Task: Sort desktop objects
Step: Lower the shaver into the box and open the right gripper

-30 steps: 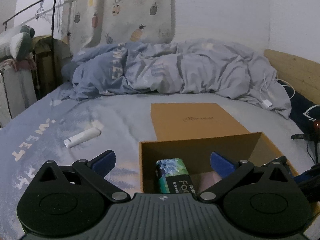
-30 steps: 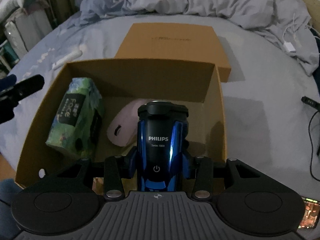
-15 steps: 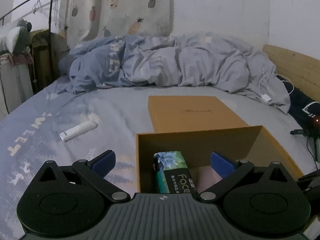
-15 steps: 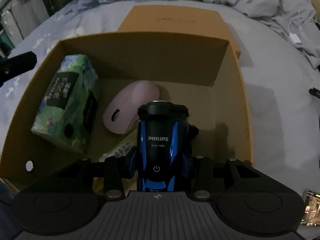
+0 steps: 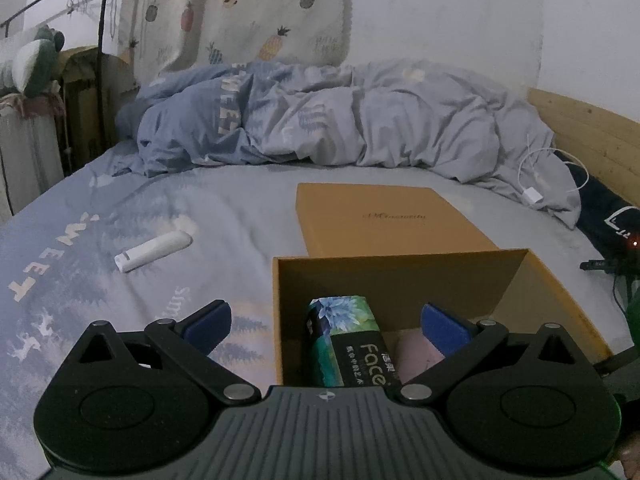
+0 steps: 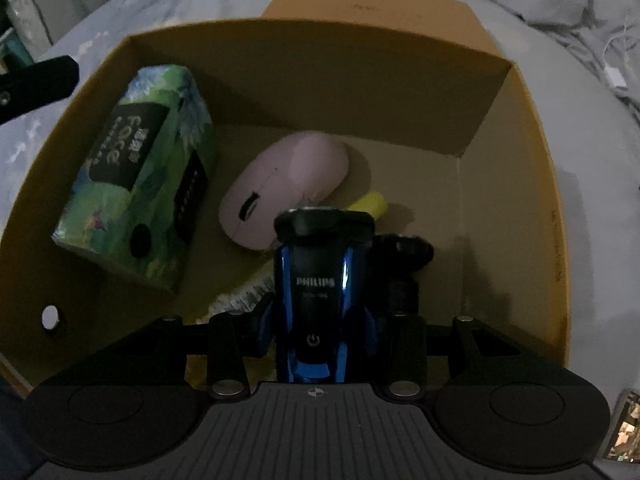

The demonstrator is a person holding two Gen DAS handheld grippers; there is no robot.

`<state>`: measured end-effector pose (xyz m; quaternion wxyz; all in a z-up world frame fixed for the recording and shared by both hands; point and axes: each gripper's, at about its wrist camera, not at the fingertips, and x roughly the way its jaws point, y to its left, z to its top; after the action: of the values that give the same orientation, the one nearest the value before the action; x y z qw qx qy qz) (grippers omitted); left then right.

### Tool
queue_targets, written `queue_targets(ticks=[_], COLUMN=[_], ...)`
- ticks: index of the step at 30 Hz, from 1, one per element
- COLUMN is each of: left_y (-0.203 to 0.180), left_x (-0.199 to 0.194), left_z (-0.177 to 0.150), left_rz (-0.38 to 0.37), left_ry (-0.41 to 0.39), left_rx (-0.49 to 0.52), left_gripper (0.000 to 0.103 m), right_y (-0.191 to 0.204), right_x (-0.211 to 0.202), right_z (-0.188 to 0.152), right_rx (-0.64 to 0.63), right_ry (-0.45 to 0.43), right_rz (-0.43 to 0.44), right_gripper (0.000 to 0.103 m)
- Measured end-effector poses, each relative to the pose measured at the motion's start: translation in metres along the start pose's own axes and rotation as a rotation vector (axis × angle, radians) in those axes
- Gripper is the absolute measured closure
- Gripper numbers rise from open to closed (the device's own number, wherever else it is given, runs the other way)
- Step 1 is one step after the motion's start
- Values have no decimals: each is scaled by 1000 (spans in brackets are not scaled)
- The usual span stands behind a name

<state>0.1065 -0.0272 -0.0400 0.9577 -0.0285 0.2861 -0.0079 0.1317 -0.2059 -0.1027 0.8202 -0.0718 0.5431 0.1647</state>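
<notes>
Right gripper (image 6: 316, 320): fingers clamping a blue-black shaver (image 6: 316, 280) marked "PHILIPS", hanging inside the box (image 6: 516, 120). Tissue pack (image 6: 140, 184) reading "Face" is lying at the box's left, pink mouse (image 6: 284, 188) beside it. Left gripper (image 5: 324, 326): fingers spreading wide, holding nothing.

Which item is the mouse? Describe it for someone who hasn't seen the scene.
Find the open brown cardboard box on the bed. Inside, on its floor, the mouse lies between the green tissue pack and the yellow item. It is the only pale pink, smooth, rounded thing there.
</notes>
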Motion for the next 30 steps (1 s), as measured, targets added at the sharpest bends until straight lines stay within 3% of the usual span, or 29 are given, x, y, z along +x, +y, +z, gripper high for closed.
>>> queue_targets(ticks=[21, 24, 30], left_y=[11, 11, 9], left_x=[1, 1, 0], left_z=[-2, -1, -1], left_rz=[-8, -5, -14], left_ry=[4, 6, -1], left_rx=[-9, -12, -6], left_gripper=[0, 0, 0], right_y=[7, 5, 3], right_x=[-6, -10, -18], right_z=[5, 4, 3], right_rx=[-36, -31, -34], right_ry=[-4, -19, -42], right_rz=[-42, -34, -22], right_gripper=[53, 43, 35])
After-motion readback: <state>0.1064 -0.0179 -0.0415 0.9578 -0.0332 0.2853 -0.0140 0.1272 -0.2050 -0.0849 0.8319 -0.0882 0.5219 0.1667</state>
